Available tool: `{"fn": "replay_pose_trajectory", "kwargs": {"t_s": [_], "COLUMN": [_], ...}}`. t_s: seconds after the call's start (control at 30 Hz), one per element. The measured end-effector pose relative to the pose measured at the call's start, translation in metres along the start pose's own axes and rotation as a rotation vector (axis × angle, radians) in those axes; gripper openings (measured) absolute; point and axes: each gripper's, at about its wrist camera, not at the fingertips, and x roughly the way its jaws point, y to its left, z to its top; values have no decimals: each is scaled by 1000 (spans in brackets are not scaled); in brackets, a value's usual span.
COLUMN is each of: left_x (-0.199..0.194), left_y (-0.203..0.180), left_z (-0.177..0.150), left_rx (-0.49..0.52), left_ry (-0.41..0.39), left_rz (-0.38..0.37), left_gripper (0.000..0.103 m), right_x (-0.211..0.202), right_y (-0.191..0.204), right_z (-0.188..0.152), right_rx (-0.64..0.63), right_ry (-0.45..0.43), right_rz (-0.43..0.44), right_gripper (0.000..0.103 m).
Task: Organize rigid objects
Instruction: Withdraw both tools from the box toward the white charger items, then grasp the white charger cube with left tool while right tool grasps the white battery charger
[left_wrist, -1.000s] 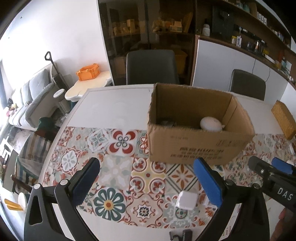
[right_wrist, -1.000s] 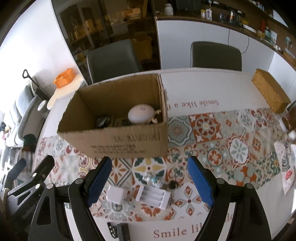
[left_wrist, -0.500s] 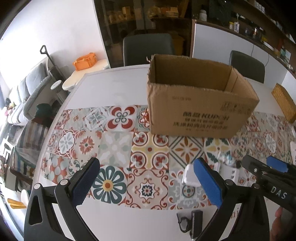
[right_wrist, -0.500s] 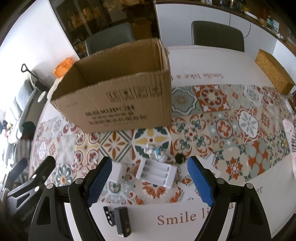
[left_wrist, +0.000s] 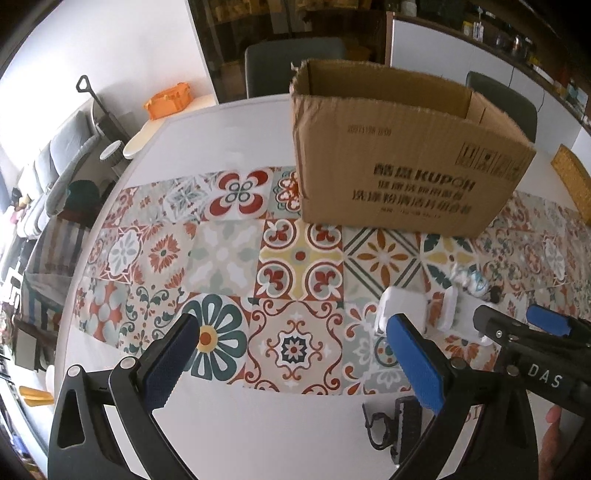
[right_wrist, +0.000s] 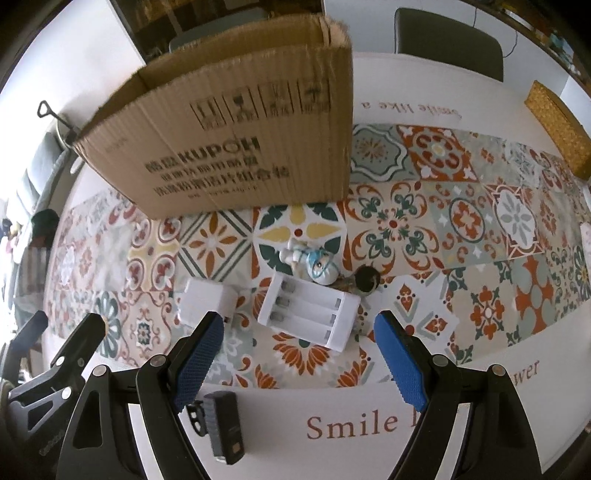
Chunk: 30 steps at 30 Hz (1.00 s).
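Note:
An open cardboard box (left_wrist: 402, 173) (right_wrist: 236, 144) stands at the far side of the patterned table mat. In front of it lie a white battery charger (right_wrist: 308, 312), a white plug adapter (right_wrist: 207, 299) (left_wrist: 402, 308), a small white and blue figurine (right_wrist: 314, 260) and a small black round item (right_wrist: 365, 278). A black clip-on device (right_wrist: 223, 426) (left_wrist: 404, 424) lies on the near white edge. My right gripper (right_wrist: 299, 363) is open and empty just above the charger. My left gripper (left_wrist: 295, 363) is open and empty, left of the adapter.
A woven straw box (right_wrist: 557, 127) sits at the table's far right. Two grey chairs (left_wrist: 291, 64) (right_wrist: 447, 44) stand behind the table. A sofa (left_wrist: 55, 158) and a side table with an orange crate (left_wrist: 168, 101) are off the left edge.
Both grippers have dropped lower and nearer to the table. The box's inside has gone out of sight and the small objects look larger. Both stay open.

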Motion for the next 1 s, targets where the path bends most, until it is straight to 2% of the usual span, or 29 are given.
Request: {"fn": "replay_pose_trajectory", "kwargs": {"t_s": [0.5, 0.73, 1.0], "left_x": [32, 42, 49], "left_y": [-8, -7, -8], "left_z": [-7, -7, -8], "left_rx": [24, 24, 28], "left_ry": [65, 86, 99], "left_rz": [22, 33, 38], "left_gripper": [103, 103, 103], "right_x": [51, 71, 88], "right_y": [-4, -2, 16], "right_z": [-4, -2, 6], "right_rx": [0, -11, -45], "right_ry": [110, 134, 119], "right_rz": [-28, -34, -79], "right_gripper": [85, 87, 89]}}
